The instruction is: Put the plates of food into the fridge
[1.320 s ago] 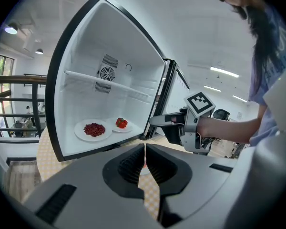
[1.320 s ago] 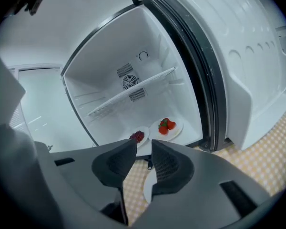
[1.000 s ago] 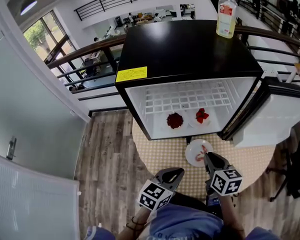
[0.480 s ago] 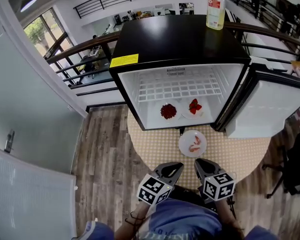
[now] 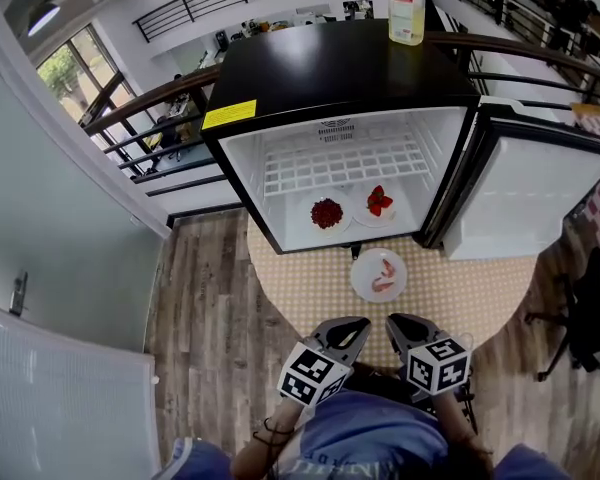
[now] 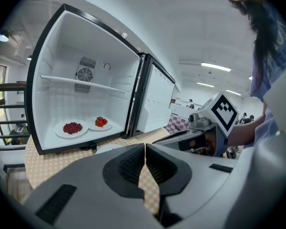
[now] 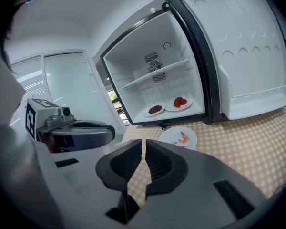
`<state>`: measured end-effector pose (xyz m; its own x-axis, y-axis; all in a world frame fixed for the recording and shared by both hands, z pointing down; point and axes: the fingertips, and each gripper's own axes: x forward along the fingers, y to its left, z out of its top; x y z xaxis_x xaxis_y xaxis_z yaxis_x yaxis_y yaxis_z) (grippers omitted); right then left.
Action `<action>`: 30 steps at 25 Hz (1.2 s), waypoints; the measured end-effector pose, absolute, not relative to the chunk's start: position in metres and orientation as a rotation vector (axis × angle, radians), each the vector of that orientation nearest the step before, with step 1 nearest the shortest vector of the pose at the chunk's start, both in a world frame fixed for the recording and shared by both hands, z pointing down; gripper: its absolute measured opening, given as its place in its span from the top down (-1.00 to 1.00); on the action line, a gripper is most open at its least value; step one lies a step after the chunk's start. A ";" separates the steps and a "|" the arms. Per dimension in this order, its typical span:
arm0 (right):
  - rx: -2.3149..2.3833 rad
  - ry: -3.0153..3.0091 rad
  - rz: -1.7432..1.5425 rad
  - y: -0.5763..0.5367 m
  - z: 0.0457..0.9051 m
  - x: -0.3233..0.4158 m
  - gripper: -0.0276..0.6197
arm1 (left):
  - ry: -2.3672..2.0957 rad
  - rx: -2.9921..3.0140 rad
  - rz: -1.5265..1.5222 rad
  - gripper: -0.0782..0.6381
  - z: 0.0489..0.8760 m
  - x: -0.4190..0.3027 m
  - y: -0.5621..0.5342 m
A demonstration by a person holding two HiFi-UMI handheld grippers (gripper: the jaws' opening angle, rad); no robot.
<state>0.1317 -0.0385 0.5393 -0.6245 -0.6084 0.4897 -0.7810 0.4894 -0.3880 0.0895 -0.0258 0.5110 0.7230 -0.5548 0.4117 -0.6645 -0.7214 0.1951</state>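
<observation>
A white plate of shrimp (image 5: 379,275) (image 7: 179,138) lies on the checked table just in front of the open fridge (image 5: 340,68). Two plates stand on the fridge floor: red berries (image 5: 326,213) (image 6: 72,128) and strawberries (image 5: 378,204) (image 6: 100,123). My left gripper (image 5: 354,326) (image 6: 145,147) is shut and empty, near the table's front edge. My right gripper (image 5: 397,322) (image 7: 144,149) hovers beside it, short of the shrimp plate. Its jaws have just been closing with nothing between them, and they now stand together.
The fridge door (image 5: 520,198) hangs open to the right. A clear bottle (image 5: 407,6) stands on the fridge top. The round table (image 5: 470,298) has a yellow checked cloth, with wooden floor (image 5: 200,298) around it. A wire shelf (image 5: 340,168) spans the fridge interior.
My right gripper has drawn back from the shrimp plate toward my body and narrowed its jaws. The left gripper has shifted slightly. The plate stays on the table.
</observation>
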 end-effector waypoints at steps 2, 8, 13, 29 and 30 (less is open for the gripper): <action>1.182 -2.448 0.866 -0.037 0.540 0.133 0.80 | -0.949 2.599 0.464 0.73 0.510 0.090 -0.024; 1.178 -2.444 0.874 -0.033 0.543 0.132 0.80 | -0.943 2.602 0.453 0.73 0.511 0.089 -0.021; 1.193 -2.428 0.925 -0.030 0.548 0.132 0.80 | -0.926 2.578 0.461 0.73 0.518 0.087 -0.016; 1.245 -2.280 1.455 -0.038 0.605 0.125 0.80 | -0.934 2.567 0.471 0.73 0.520 0.065 -0.026; 1.261 -2.266 1.463 -0.041 0.608 0.126 0.80 | -0.933 2.568 0.470 0.73 0.520 0.064 -0.027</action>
